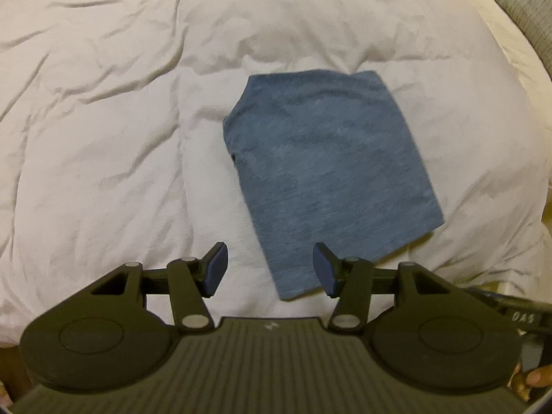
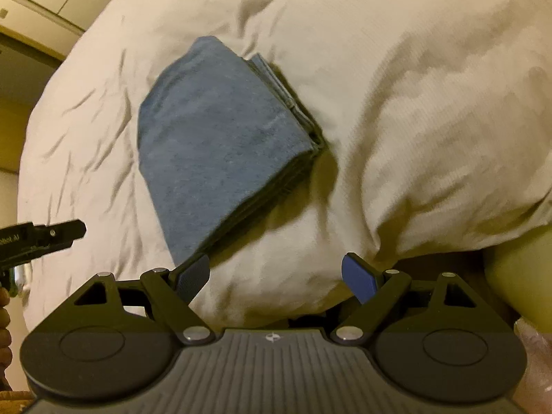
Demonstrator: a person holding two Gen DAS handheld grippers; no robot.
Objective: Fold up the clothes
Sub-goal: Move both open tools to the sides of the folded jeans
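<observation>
A blue heathered garment (image 1: 324, 169) lies folded into a compact rectangle on the white duvet (image 1: 103, 120). In the right wrist view the garment (image 2: 214, 145) shows several stacked layers along its right edge. My left gripper (image 1: 270, 269) is open and empty, just above the garment's near corner. My right gripper (image 2: 276, 279) is open and empty, its left finger (image 2: 193, 276) by the garment's near corner. The left gripper's tip (image 2: 65, 231) shows at the left edge of the right wrist view.
The duvet (image 2: 414, 103) is rumpled and bulges up to the right of the garment. A grey textured pillow (image 1: 531, 7) lies at the far right. A wall and door frame (image 2: 27, 34) stand beyond the bed on the left.
</observation>
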